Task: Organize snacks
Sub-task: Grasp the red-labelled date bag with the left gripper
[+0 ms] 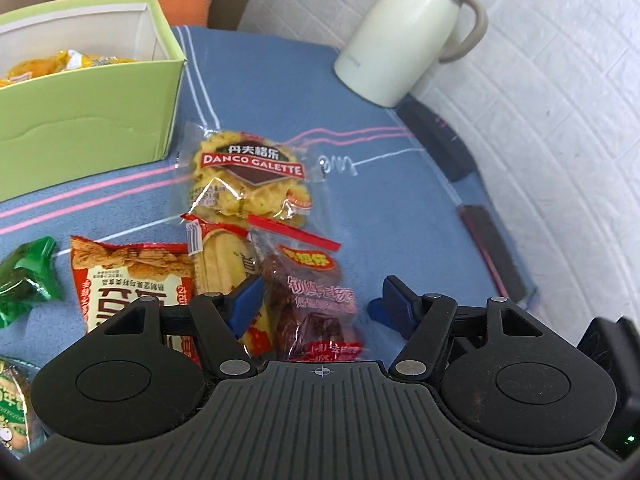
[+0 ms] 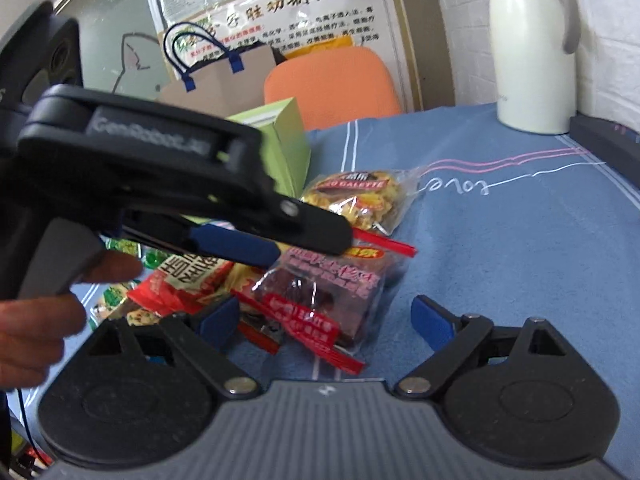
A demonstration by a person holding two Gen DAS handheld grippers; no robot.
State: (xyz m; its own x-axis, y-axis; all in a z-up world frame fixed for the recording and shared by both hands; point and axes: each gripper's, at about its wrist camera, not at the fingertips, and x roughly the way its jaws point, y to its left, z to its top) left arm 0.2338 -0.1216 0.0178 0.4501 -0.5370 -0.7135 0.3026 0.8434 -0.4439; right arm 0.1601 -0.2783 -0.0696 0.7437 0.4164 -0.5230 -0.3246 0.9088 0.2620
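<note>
Clear cookie packet [image 1: 250,178] flat on blue cloth, dark date packet [image 1: 310,300] just below, red cracker bag [image 1: 132,280] alongside, green box [image 1: 88,116] holding yellow snacks [image 1: 52,64]

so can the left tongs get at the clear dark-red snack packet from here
Probably yes: the left tongs are open right over the clear dark-red snack packet, with nothing lying on top of it.

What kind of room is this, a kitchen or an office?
Probably an office or clinic break corner, not a kitchen: a printed notice hangs on the wall, an orange chair stands behind the cloth-covered table, and a white thermos jug stands on it.
</note>
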